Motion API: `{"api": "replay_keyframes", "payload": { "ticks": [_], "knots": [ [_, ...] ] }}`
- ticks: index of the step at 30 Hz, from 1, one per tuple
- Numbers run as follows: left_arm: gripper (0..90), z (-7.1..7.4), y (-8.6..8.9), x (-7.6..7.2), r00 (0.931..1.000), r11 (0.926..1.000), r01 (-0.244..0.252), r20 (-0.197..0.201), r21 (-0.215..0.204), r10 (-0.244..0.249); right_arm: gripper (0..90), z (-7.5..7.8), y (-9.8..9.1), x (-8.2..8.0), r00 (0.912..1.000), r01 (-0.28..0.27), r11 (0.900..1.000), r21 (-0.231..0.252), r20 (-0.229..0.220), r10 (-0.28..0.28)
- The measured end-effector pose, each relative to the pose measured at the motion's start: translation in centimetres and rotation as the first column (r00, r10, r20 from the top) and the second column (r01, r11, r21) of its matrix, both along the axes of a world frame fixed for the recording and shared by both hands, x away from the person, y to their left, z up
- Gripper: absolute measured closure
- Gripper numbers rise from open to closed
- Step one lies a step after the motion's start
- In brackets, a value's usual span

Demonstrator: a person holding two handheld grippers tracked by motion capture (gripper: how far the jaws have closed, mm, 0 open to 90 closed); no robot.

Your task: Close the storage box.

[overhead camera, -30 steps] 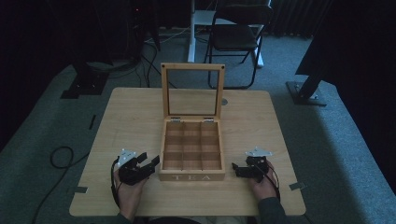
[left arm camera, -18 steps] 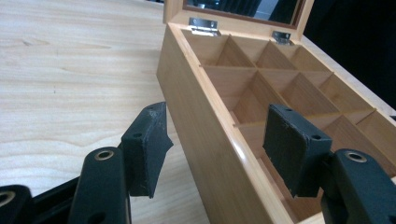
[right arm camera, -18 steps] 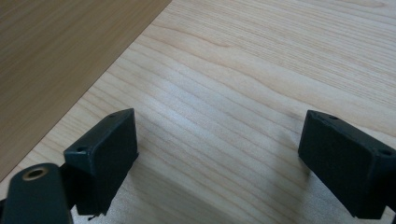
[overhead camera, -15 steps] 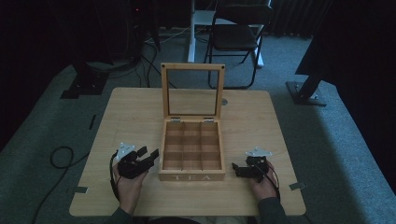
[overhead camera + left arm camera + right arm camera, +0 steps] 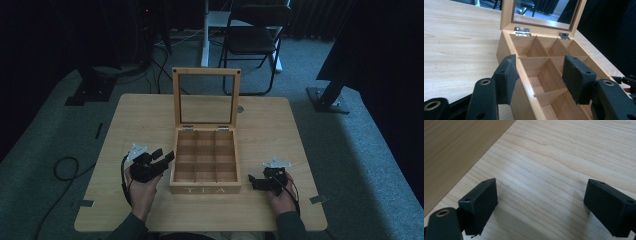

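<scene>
Bench point(image 5: 130, 125) carries 1 wooden tea box point(image 5: 205, 162), its lid point(image 5: 205, 97) upright and 9 compartments bare. Left gripper point(image 5: 162, 159) sits at the box's left wall, jaws just closing yet apart, straddling that wall point(image 5: 524, 75) without pressing it. Right gripper point(image 5: 255, 183) rests right of the box, jaws wide over bare wood. 1 folding chair point(image 5: 255, 40) stands beyond the box.

tea box point(image 5: 205, 189): 1, lid open
compartments: 9, three by three
lid hinges point(image 5: 522, 30): 2
grippers: 2, left gripper point(image 5: 162, 157), right gripper point(image 5: 253, 182)
table point(image 5: 280, 130): 1
chair point(image 5: 255, 37): 1
</scene>
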State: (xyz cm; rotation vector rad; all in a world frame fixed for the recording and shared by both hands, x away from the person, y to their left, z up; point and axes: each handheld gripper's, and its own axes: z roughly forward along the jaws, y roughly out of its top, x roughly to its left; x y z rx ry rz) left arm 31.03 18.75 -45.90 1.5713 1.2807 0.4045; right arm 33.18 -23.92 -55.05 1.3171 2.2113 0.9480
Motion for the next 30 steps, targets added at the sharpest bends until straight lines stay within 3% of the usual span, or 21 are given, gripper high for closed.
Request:
{"api": "replay_keyframes", "payload": {
  "ticks": [7,22,30],
  "knots": [
    [47.2,0.6,-0.2,1.0,1.0000,0.9997,-0.005,-0.007,0.024,0.005,11.5,0.0,0.0,0.0,1.0000,0.004,1.0000,-0.001,0.000,-0.004],
    [49.6,2.5,-0.2,3.1,0.9994,0.9960,0.000,0.034,0.090,-0.003,11.5,0.0,0.0,0.0,1.0000,0.005,1.0000,0.000,-0.001,-0.005],
    [51.0,3.1,0.0,4.2,0.9995,0.9943,0.012,0.027,0.106,-0.015,11.5,0.0,0.0,0.0,1.0000,0.004,1.0000,-0.001,0.000,-0.004]
  ]
}}
